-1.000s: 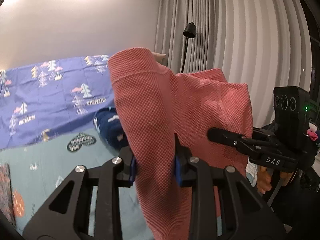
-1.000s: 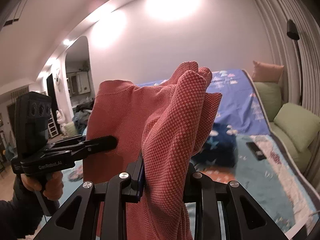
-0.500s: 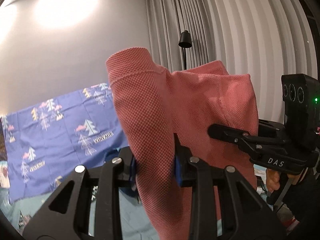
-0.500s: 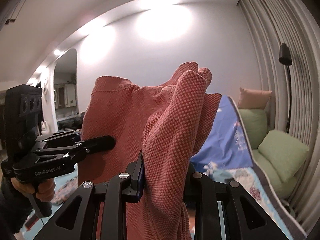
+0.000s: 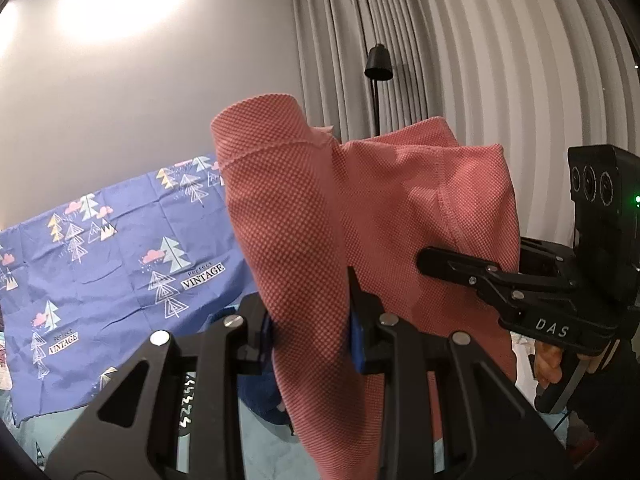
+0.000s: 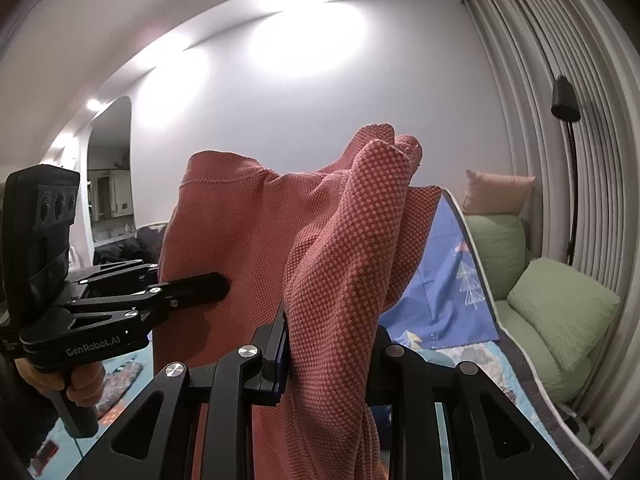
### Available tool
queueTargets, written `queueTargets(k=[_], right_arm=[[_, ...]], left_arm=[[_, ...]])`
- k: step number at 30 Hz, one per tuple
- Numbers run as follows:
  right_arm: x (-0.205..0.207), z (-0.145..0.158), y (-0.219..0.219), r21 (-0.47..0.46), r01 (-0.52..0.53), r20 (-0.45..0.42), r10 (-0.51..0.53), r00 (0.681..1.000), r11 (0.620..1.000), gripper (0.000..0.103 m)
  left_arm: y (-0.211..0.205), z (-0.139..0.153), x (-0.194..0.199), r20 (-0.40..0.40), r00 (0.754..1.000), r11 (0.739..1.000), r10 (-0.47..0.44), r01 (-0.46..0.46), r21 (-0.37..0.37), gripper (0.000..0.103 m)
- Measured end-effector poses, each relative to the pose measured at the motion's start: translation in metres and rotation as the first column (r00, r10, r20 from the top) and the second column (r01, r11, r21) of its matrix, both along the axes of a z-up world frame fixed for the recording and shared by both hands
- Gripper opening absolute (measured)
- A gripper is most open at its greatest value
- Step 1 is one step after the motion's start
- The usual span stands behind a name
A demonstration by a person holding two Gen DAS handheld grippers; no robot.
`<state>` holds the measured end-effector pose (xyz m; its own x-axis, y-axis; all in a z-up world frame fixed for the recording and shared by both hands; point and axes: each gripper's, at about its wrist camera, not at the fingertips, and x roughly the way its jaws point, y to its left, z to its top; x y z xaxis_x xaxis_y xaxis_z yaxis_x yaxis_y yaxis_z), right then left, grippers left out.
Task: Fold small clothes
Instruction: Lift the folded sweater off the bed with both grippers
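A small coral-red knit garment [image 5: 304,216] hangs in the air between both grippers, well above the bed. My left gripper [image 5: 310,320] is shut on one bunched edge of it, blue pads pressing the fabric. My right gripper [image 6: 328,336] is shut on the other bunched edge of the garment [image 6: 336,240]. In the left wrist view the right gripper [image 5: 436,260] reaches in from the right, its black finger lying against the cloth. In the right wrist view the left gripper [image 6: 208,282] comes in from the left, held by a hand [image 6: 80,384]. The cloth's lower part drops out of sight.
A blue tree-print sheet [image 5: 120,248] covers the bed behind, with a dark blue garment [image 5: 260,396] below the cloth. Grey curtains [image 5: 460,60] and a black floor lamp [image 5: 378,64] stand behind. Green cushions [image 6: 560,312] lie on the right of the bed.
Both grippers have lifted the red garment higher and swung sideways; the bed has sunk lower in both views and more wall and curtain shows. The grips are unchanged.
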<state>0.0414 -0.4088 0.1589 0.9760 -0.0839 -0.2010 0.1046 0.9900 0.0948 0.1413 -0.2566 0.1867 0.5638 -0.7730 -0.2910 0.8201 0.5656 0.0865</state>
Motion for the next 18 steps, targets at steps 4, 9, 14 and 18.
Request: queueTargets(k=[4, 9, 14, 18], right_arm=[[0.022, -0.009, -0.005, 0.006, 0.004, -0.024, -0.003, 1.000, 1.000, 0.026], [0.048, -0.014, -0.017, 0.029, 0.012, -0.044, -0.011, 0.999, 1.000, 0.026], [0.086, -0.012, -0.036, 0.068, 0.028, -0.060, -0.024, 0.998, 0.997, 0.026], [0.112, -0.015, -0.045, 0.087, 0.023, -0.077, -0.017, 0.997, 0.996, 0.026]], left_arm=[[-0.010, -0.009, 0.022, -0.022, 1.000, 1.000, 0.005, -0.005, 0.007, 0.032], [-0.026, -0.018, 0.051, -0.029, 0.999, 0.999, 0.028, -0.027, 0.018, 0.032], [-0.042, -0.019, 0.082, -0.029, 0.998, 0.999, 0.053, -0.053, 0.006, 0.032], [-0.052, -0.025, 0.110, -0.029, 0.996, 0.997, 0.079, -0.078, 0.011, 0.032]])
